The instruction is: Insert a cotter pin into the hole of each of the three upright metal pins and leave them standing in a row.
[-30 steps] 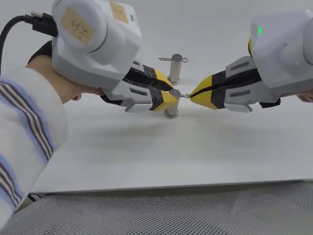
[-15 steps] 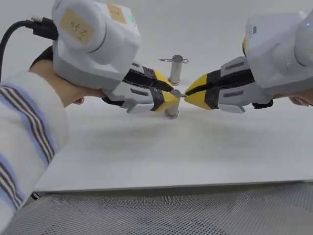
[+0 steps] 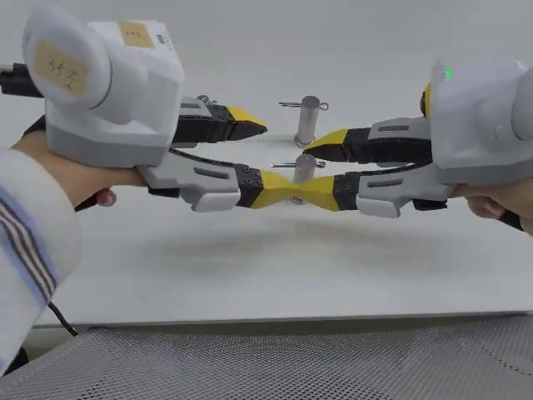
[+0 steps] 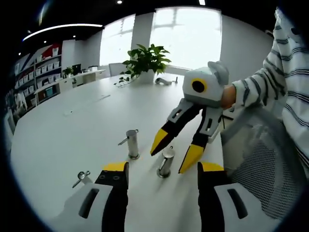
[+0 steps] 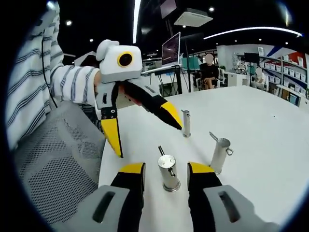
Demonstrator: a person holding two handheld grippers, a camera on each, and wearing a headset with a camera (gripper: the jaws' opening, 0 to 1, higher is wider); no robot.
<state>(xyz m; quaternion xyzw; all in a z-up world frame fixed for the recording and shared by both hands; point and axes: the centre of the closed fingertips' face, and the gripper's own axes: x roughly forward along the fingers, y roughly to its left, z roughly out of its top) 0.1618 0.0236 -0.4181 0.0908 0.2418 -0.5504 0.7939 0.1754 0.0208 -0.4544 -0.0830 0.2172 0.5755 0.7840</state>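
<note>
The near metal pin [image 3: 304,169] stands upright with a cotter pin [image 3: 287,164] through its hole. My left gripper [image 3: 275,157] and right gripper [image 3: 304,169] face each other, both open, jaws above and below it without touching. Behind it stands a second pin [image 3: 310,118], with a cotter pin [image 3: 293,105] through its top. In the right gripper view my right gripper [image 5: 166,170] straddles the near pin [image 5: 169,171]; the second pin [image 5: 219,153] is to the right, and a third pin [image 5: 186,123] stands below the left gripper [image 5: 148,140].
The white tabletop [image 3: 250,258] runs to a front edge, with a grey mesh chair [image 3: 266,367] below it. In the left gripper view a small looped metal piece [image 4: 81,177], like a cotter pin, lies by my left jaw. A potted plant [image 4: 147,60] stands far off.
Both grippers were shut, the left on the near pin and the right on its cotter pin. Both have opened and let go; the cotter pin stays in the pin.
</note>
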